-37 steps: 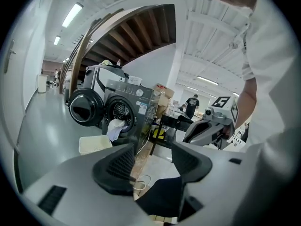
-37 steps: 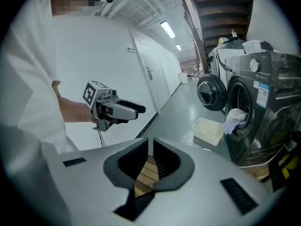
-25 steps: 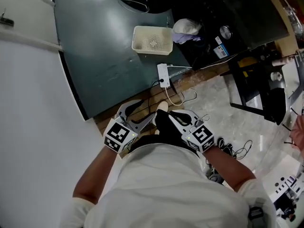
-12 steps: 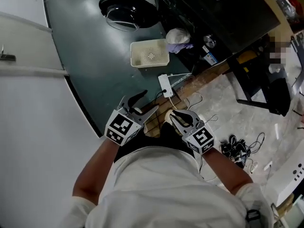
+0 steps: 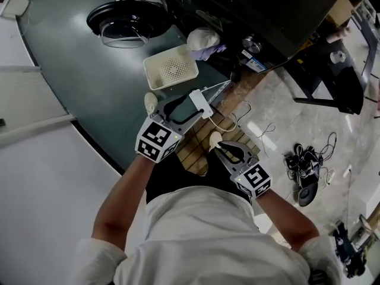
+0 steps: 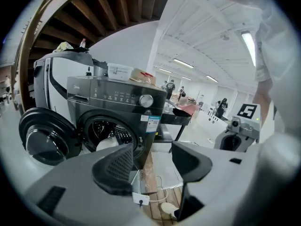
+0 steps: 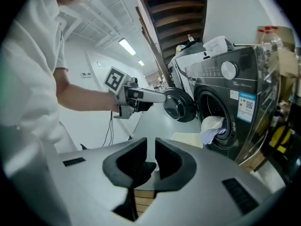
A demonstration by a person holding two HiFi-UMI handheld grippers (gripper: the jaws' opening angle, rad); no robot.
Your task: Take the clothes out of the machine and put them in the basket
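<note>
Spilling from the machine (image 7: pixel 244 79) over the lip of its open drum (image 6: pixel 101 128), the clothes (image 7: pixel 210 126) show as a pale, crumpled bundle. It hangs near the empty basket (image 5: pixel 172 69), which sits on the floor (image 5: pixel 101 100) in front. We judge the clothes soft, light and limp, likely to trail or catch on the lip, so we would pinch a thick fold of the overhanging part rather than a thin edge. Our left gripper (image 5: pixel 176 103) has its jaws wide apart with nothing between them. Our right gripper (image 5: pixel 218 144) has its jaws drawn together on nothing. We cannot make out how much more lies deeper in the dark drum, or whether the bundle is one piece or several.
</note>
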